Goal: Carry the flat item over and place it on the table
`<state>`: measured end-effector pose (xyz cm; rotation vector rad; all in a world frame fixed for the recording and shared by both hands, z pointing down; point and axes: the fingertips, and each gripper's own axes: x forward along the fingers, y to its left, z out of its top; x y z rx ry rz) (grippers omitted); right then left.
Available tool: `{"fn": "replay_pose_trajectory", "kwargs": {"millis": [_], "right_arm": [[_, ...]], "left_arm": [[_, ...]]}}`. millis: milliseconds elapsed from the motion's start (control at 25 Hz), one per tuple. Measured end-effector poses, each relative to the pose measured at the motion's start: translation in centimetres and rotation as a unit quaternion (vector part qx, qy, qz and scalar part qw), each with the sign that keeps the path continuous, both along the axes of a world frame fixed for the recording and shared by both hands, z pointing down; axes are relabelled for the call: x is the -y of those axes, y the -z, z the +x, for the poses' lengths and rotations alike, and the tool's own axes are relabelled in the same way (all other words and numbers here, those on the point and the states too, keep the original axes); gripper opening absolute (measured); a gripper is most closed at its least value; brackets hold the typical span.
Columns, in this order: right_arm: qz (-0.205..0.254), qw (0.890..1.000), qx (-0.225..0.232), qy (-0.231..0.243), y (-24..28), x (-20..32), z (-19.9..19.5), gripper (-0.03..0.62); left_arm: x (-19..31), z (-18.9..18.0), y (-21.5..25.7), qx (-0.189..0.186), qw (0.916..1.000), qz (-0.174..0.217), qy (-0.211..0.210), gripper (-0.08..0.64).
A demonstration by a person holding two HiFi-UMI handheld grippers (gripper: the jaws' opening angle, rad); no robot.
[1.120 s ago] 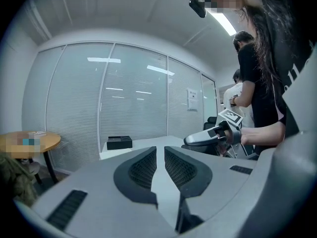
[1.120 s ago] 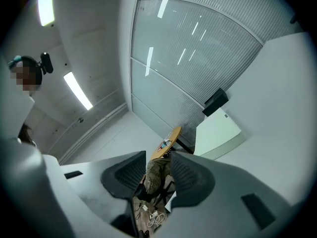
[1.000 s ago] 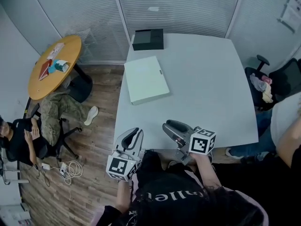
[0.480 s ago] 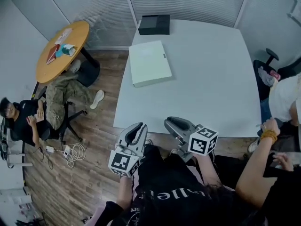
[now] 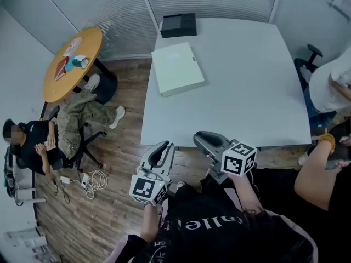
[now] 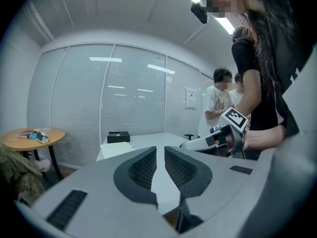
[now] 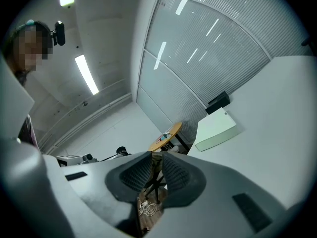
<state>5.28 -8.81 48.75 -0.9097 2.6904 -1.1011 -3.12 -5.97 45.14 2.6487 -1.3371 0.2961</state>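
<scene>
Risks shoving the pale flat rectangular box (image 5: 177,68), at 11 o'clock by the white table (image 5: 247,81)'s left edge, onto the wooden floor (image 5: 118,163) if met with left gripper (image 5: 163,147) and right gripper (image 5: 199,138) both empty, jaws nearly together.

flat box (image 5: 177,69) on table (image 5: 247,81) | black box (image 5: 178,25) behind it | round table (image 5: 71,64) left

Pale flat box (image 5: 177,68), lying on white table (image 5: 247,92), left edge
</scene>
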Motion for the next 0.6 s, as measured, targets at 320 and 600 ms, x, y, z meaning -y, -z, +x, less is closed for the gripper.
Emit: {"fn": "replay_pose_trajectory", "kwargs": {"millis": [320, 600], "right_arm": [[0.013, 0.999, -0.028, -0.023, 0.8, -3.6, -5.6, 0.063], [0.019, 0.999, -0.046, -0.019, 0.8, -6.4, -11.2, 0.051]], "left_arm": [[-3.7, -5.7, 0.6, 0.004, 0.9996, 0.001, -0.03, 0.067], [-6.1, -10.8, 0.7, -0.003, 0.9993, 0.008, -0.035, 0.067]]}}
